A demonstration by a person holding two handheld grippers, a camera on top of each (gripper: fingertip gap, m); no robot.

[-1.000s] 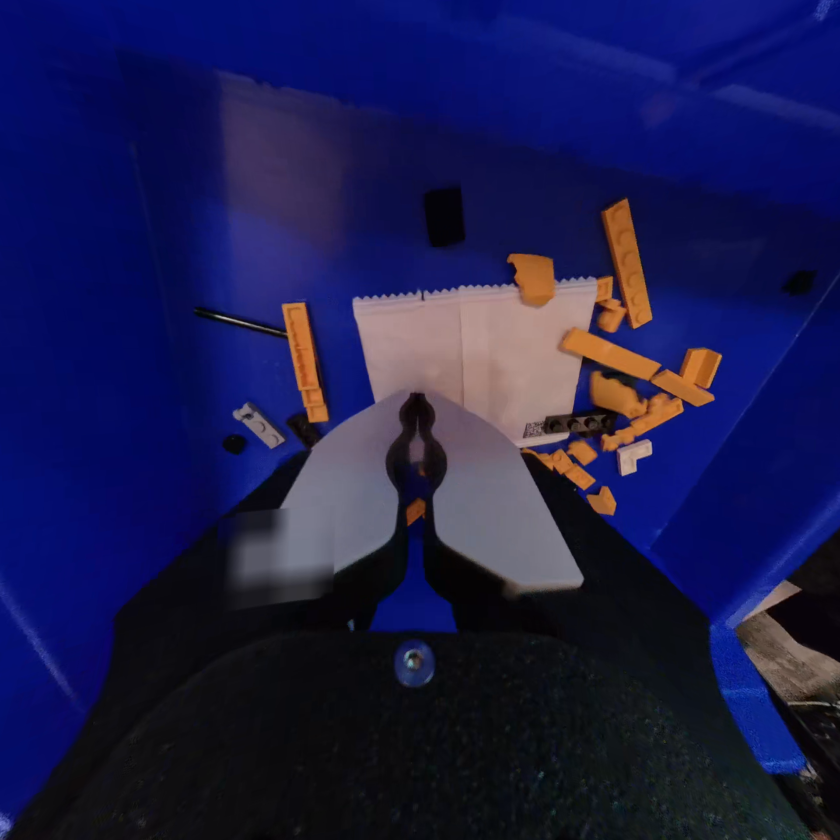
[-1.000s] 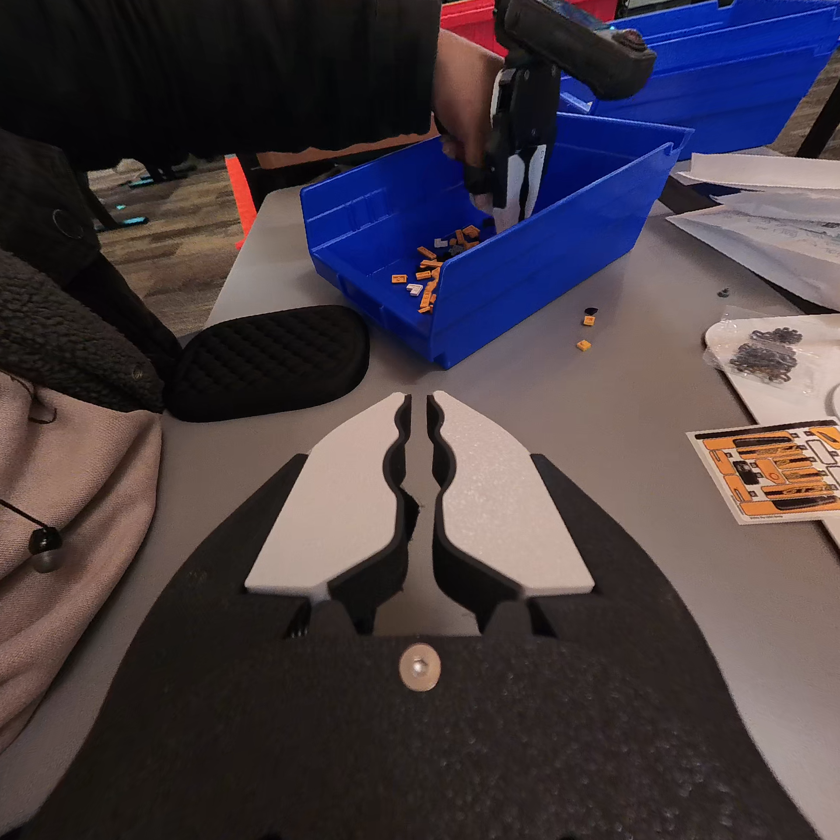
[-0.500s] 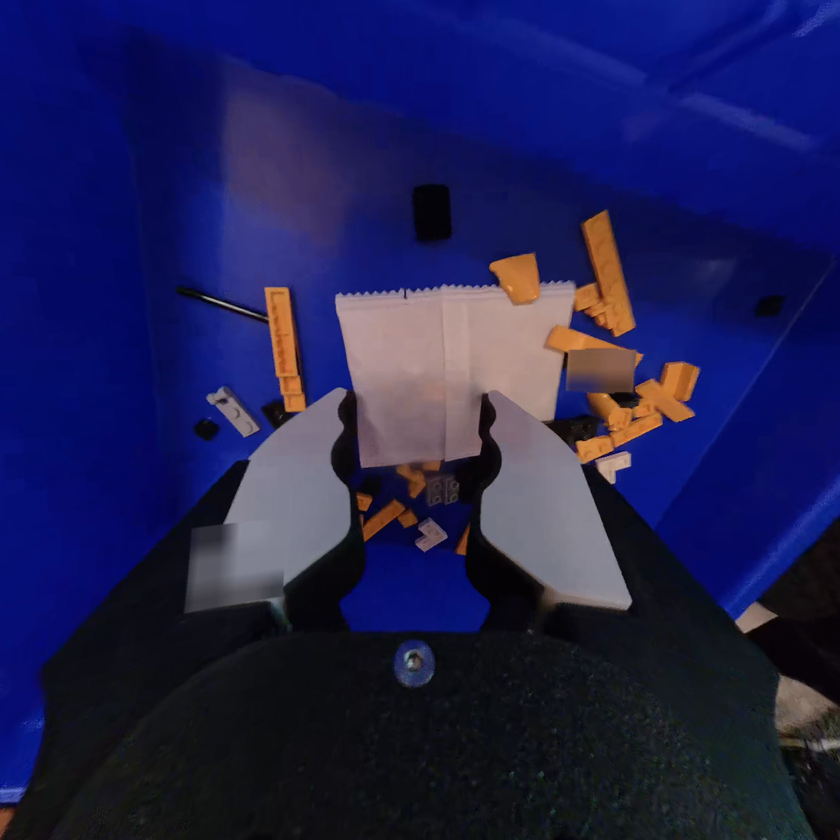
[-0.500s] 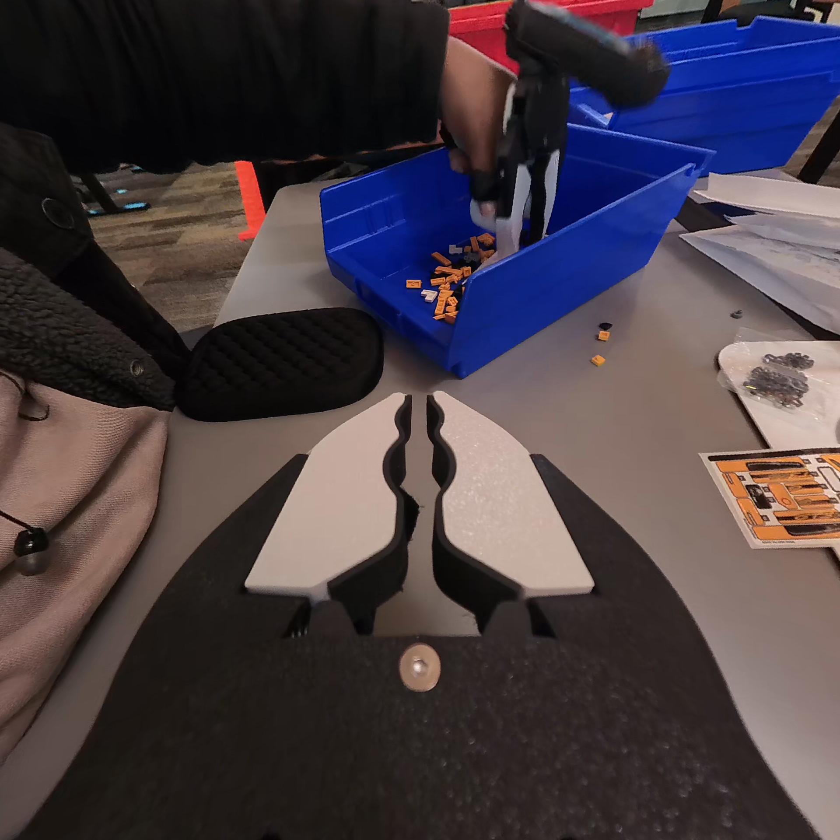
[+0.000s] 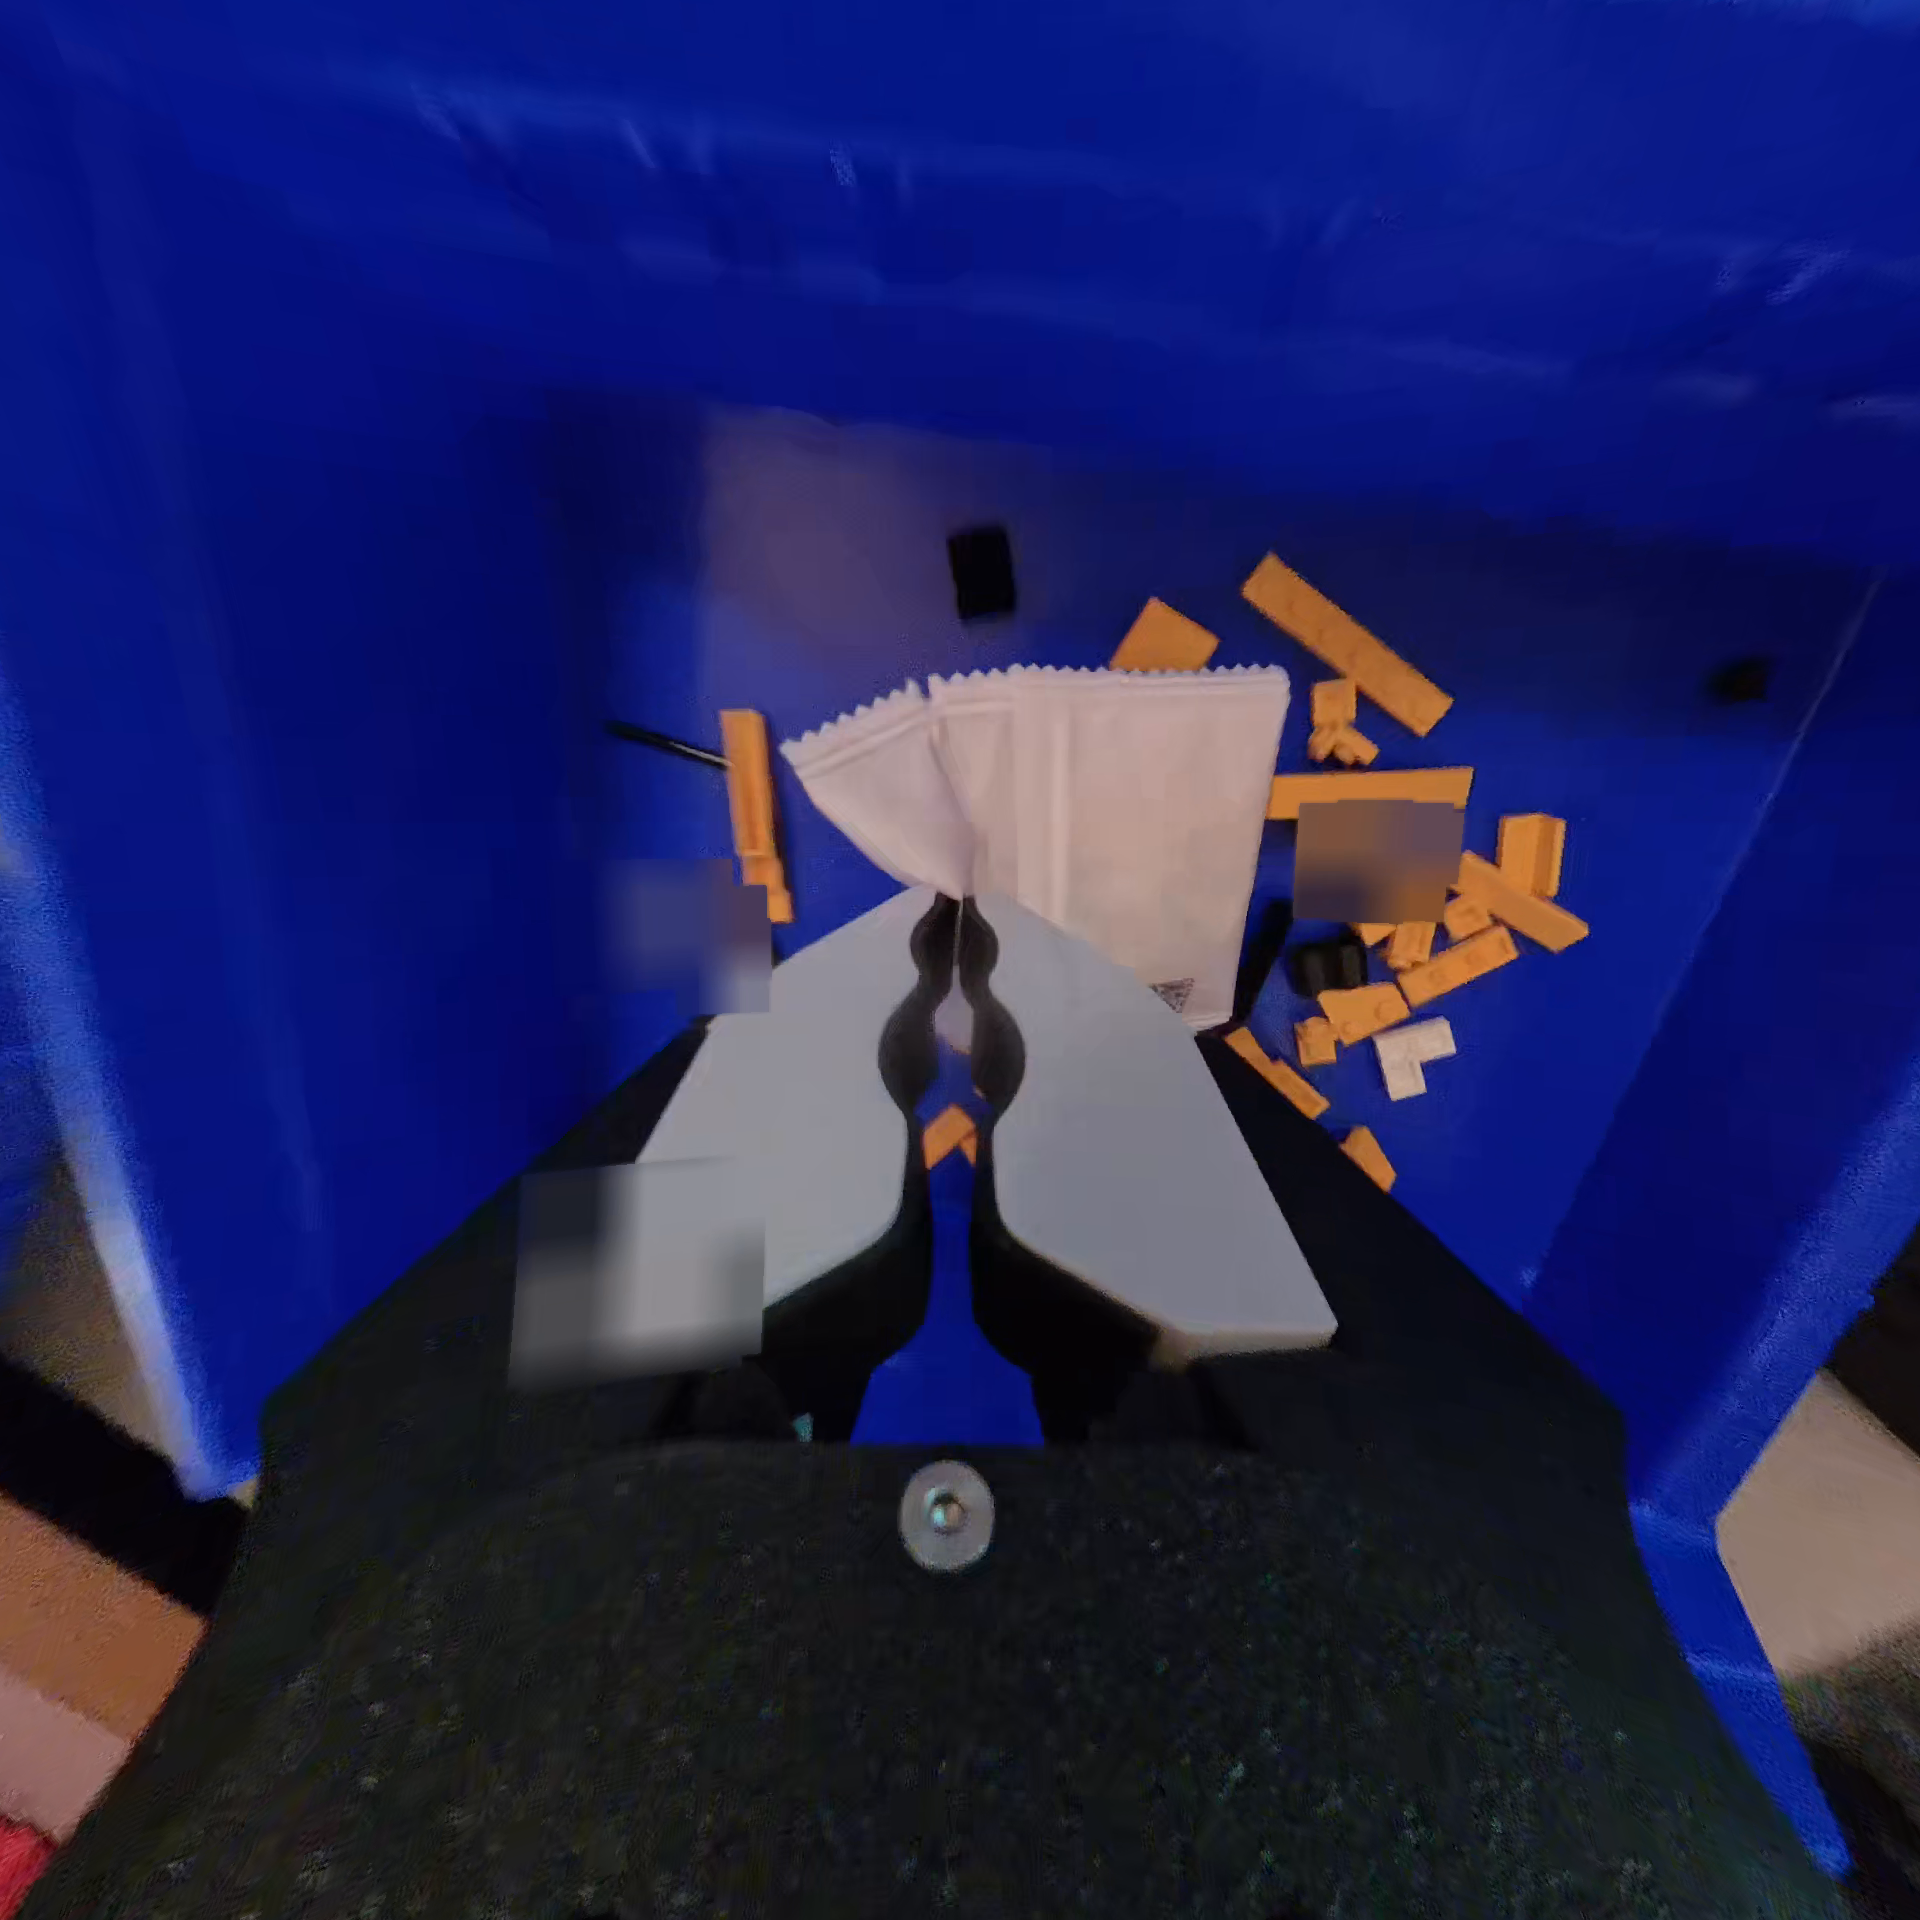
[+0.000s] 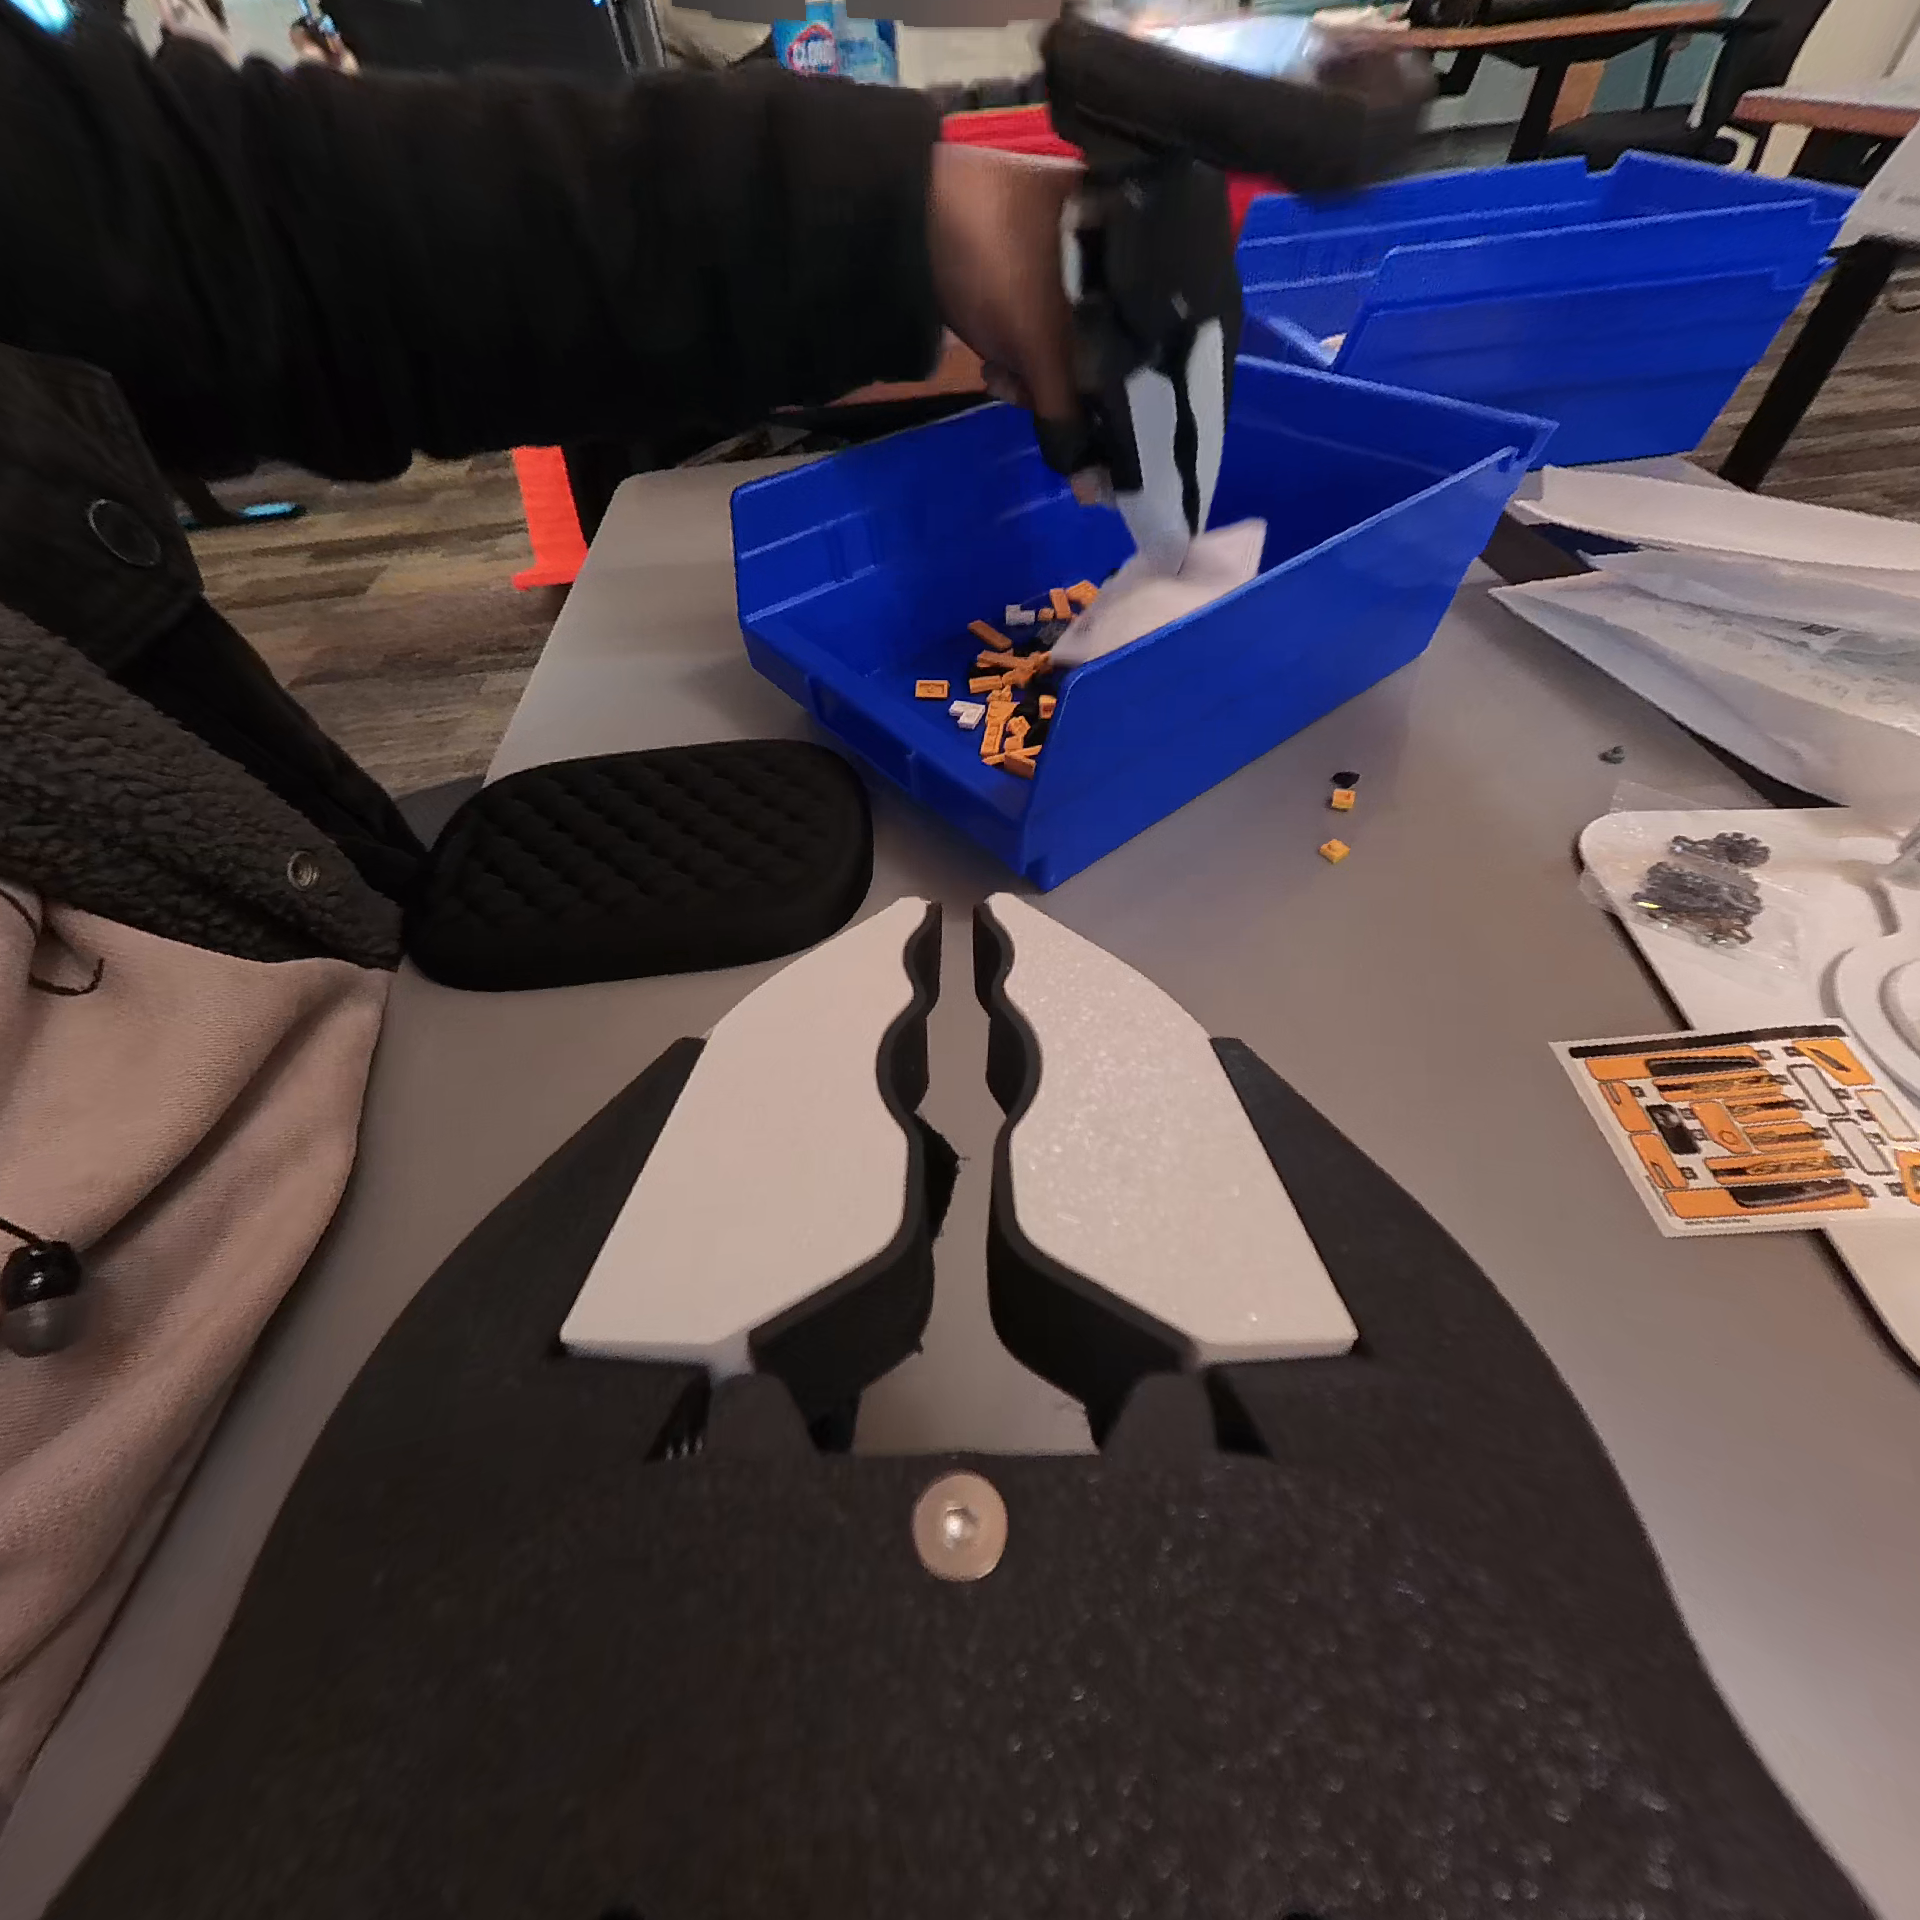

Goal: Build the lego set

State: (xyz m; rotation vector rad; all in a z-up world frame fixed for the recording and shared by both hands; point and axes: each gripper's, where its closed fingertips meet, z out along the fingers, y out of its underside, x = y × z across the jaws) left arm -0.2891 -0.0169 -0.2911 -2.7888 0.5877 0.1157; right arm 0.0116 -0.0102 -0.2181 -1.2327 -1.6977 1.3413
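Observation:
My left gripper (image 5: pixel 958 906) is inside the blue bin (image 5: pixel 416 540), shut on the near edge of a white paper bag (image 5: pixel 1101 810), which hangs crumpled from the tips. Orange lego pieces (image 5: pixel 1444 935) lie scattered on the bin floor, mostly right of the bag, with a few black and grey ones. In the right wrist view the left gripper (image 6: pixel 1169 540) reaches down into the bin (image 6: pixel 1195 748) with the bag (image 6: pixel 1205 571) beside the orange pieces (image 6: pixel 997 686). My right gripper (image 6: pixel 956 916) is shut and empty, low over the grey table, in front of the bin.
Two small orange pieces (image 6: pixel 1338 821) lie on the table right of the bin. A sticker sheet (image 6: pixel 1745 1132), a clear bag of black parts (image 6: pixel 1694 894) and papers (image 6: pixel 1714 623) lie to the right. A black padded rest (image 6: pixel 644 862) is on the left. A second blue bin (image 6: pixel 1538 301) stands behind.
The left gripper opened half a second ago, then shut again on the bag's edge, and the bag's left corner has lifted and folded. The right gripper stayed shut and shifted slightly.

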